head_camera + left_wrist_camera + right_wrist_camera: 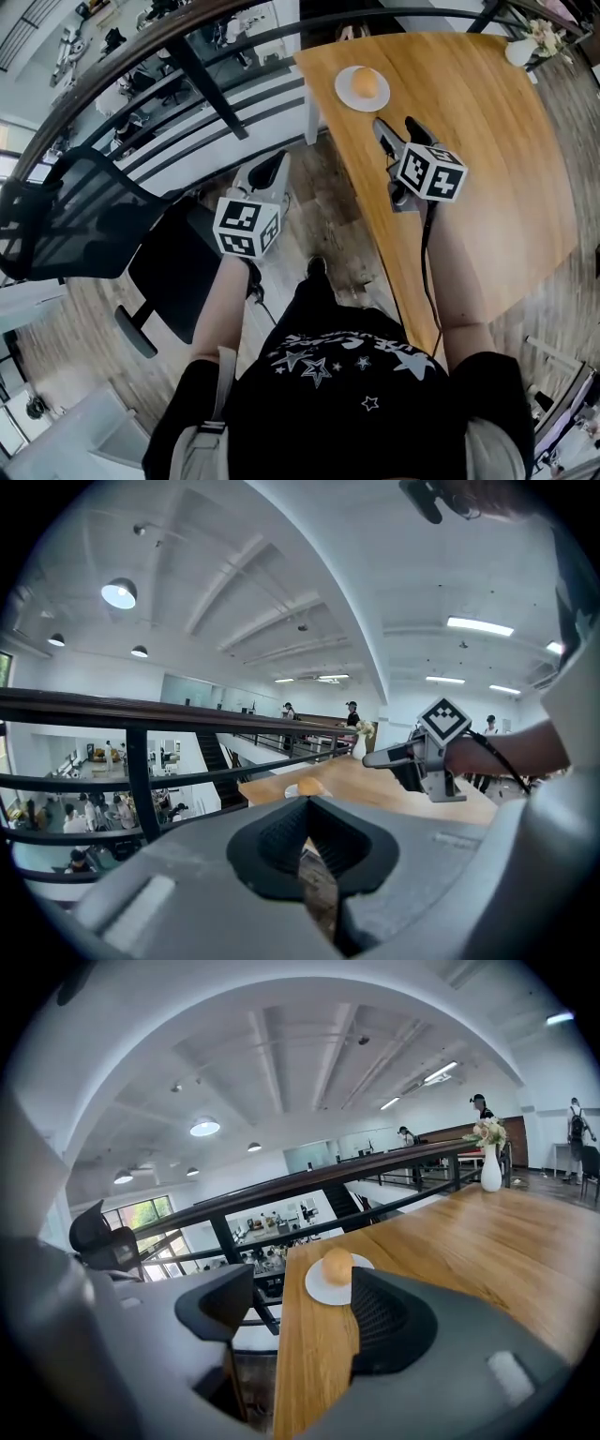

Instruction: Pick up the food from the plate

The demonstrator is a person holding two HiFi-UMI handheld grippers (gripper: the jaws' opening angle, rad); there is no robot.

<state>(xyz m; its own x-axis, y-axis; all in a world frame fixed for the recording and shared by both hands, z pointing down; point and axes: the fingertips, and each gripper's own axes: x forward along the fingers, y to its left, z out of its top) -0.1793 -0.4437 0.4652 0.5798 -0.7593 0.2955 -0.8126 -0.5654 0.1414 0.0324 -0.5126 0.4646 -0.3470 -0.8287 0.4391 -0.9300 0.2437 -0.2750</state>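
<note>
A round orange bun (366, 84) lies on a small white plate (344, 95) near the far left corner of the wooden table (487, 169). In the right gripper view the bun (337, 1265) and plate (317, 1291) lie straight ahead, just beyond the jaws. My right gripper (396, 127) hovers over the table a short way in front of the plate, open, with nothing between its jaws (295, 1309). My left gripper (265, 175) hangs off the table's left side over the floor, shut and empty (305, 844). From there the bun (309, 787) shows far off.
A white vase of flowers (520, 49) stands at the table's far right corner. A dark railing (216, 89) runs along the left, beyond the table's left edge. A black office chair (66, 220) stands at the left. People stand in the distance (481, 1108).
</note>
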